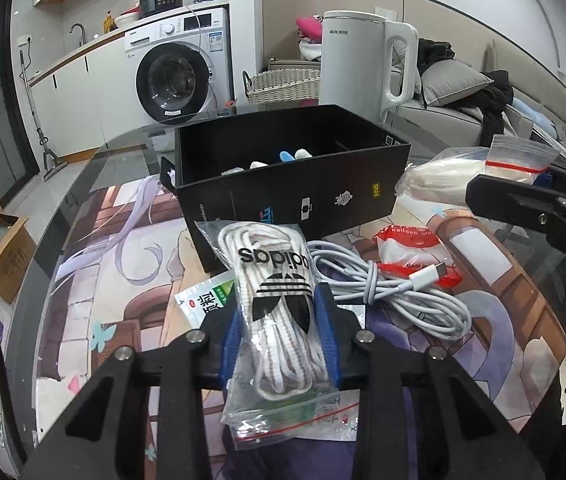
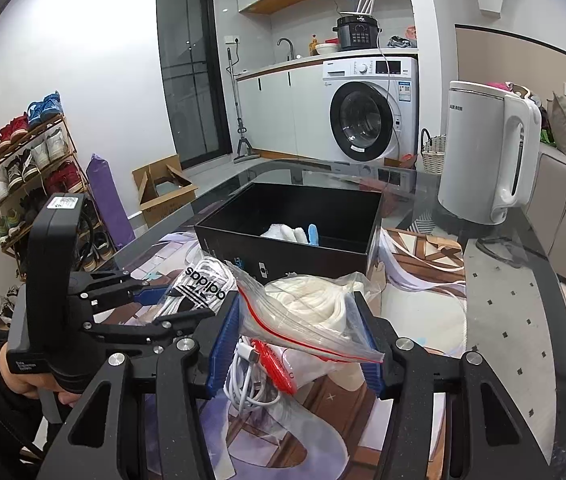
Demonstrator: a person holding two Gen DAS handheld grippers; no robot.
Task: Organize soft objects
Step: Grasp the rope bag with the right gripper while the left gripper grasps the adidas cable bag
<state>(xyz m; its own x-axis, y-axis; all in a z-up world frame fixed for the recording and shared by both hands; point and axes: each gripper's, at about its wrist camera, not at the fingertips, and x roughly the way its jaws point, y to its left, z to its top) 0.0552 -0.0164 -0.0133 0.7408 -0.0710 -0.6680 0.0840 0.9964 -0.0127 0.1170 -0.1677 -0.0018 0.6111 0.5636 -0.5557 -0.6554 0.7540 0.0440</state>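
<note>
My left gripper (image 1: 281, 334) is shut on a clear bag of white adidas laces (image 1: 277, 300), held just above the table in front of the black box (image 1: 295, 184). The laces bag also shows in the right wrist view (image 2: 199, 288). My right gripper (image 2: 299, 344) is shut on a clear zip bag of white soft material (image 2: 315, 308), lifted near the box's front right corner; the same bag shows in the left wrist view (image 1: 471, 172). The box (image 2: 283, 248) holds white and blue soft items (image 2: 295, 234).
A white cable coil (image 1: 395, 292), a red-and-white packet (image 1: 415, 252) and a green-white sachet (image 1: 203, 300) lie on the printed mat. A white kettle (image 1: 363, 60) stands behind the box. The glass table's edge (image 2: 523, 320) runs on the right.
</note>
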